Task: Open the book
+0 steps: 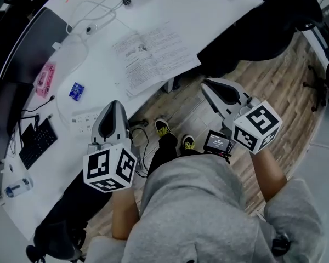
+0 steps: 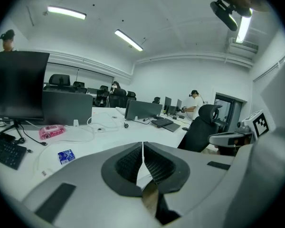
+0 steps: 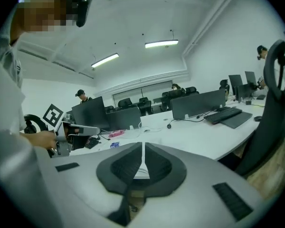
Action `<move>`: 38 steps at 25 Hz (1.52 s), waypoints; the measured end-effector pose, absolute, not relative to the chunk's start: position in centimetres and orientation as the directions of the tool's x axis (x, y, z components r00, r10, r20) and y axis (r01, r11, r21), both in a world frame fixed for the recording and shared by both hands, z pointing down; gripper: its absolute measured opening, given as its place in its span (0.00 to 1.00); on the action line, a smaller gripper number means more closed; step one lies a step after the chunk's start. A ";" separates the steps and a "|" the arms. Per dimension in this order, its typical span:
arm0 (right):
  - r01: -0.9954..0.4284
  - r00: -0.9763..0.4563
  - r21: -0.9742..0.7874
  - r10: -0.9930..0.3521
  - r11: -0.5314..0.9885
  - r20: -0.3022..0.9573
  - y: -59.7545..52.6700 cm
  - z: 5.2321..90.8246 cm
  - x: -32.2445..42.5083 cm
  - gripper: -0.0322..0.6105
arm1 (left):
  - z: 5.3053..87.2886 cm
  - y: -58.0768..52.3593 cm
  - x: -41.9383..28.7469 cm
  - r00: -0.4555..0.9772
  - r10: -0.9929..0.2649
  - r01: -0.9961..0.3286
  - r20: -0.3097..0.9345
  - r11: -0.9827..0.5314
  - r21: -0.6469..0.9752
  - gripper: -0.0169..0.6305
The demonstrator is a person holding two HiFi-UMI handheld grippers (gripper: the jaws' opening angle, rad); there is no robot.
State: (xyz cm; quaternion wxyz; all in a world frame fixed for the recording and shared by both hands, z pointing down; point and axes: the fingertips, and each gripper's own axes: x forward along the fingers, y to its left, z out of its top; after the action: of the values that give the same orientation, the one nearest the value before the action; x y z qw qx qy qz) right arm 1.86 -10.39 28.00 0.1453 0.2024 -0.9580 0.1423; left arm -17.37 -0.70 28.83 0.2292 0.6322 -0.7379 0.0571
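The book (image 1: 153,56) lies open on the white desk (image 1: 170,10), printed pages up, close to the desk's near edge. My left gripper (image 1: 114,105) hangs over the desk edge, below and to the left of the book, its jaws shut with nothing between them (image 2: 143,152). Off the desk, above the wooden floor, my right gripper (image 1: 206,84) sits just below the book's right corner. It too is shut and empty (image 3: 143,155). Neither gripper touches the book.
A pink pack (image 1: 45,79), a blue packet (image 1: 76,91), a power strip (image 1: 85,118), a keyboard (image 1: 38,141) and white cables (image 1: 93,15) lie on the desk's left part. A black office chair (image 1: 257,32) stands right of the book. The person's feet (image 1: 172,136) rest below.
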 end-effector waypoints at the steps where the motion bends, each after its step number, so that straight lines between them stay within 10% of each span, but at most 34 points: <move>1: -0.444 -0.869 -0.202 -0.365 0.873 0.333 -10.4 27.4 3.3 0.11 | 28.3 -0.5 -16.8 -0.093 -0.912 -0.962 0.400 0.186 0.201 0.06; 38: -0.607 -0.790 -0.225 -0.550 0.762 0.270 -4.7 24.0 13.2 0.12 | 23.6 4.7 -5.7 0.009 -0.945 -0.986 0.326 0.045 0.158 0.06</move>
State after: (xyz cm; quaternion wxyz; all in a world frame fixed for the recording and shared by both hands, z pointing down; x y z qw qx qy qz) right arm 13.17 -4.73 24.01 0.0941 0.3099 -0.9338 0.1519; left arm -5.69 4.75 23.58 0.1745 0.6884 -0.7016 0.0587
